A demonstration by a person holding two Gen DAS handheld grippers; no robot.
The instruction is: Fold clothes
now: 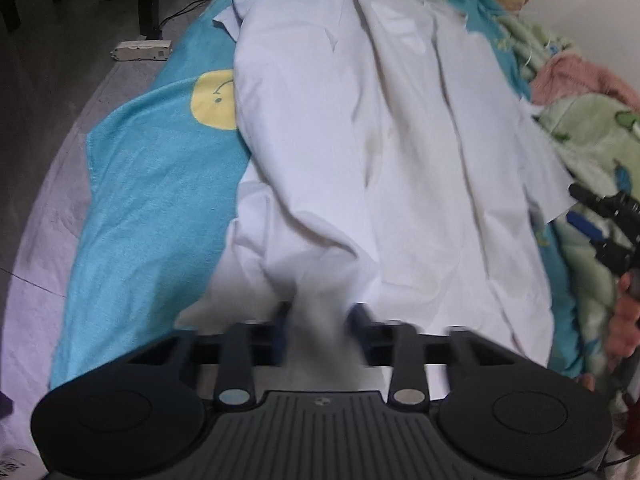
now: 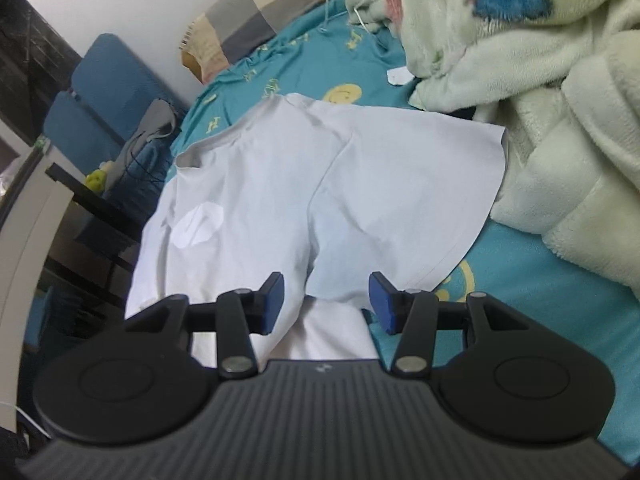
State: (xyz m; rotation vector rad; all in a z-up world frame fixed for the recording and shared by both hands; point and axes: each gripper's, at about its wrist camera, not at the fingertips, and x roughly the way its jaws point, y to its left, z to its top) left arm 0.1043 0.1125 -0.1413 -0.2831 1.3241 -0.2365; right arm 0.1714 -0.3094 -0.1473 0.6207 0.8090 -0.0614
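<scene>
On the teal bedspread [image 2: 540, 280] — white T-shirt [image 2: 280, 184] spread out, mid-fold.

Left gripper [image 1: 320, 320] looks pinched on a bunched bit of the shirt's [image 1: 360, 140] edge, fabric rising between its fingers, though blur hides the actual contact. Right gripper [image 2: 326, 300] is wide open with nothing in it, hovering over cloth by the sleeve. Thin, limp cotton I'd guess — light, will sag and crease, so best grabbed at a hem or shoulder seam. Fleece blanket [image 2: 560, 100] is piled just beside the shirt.
</scene>
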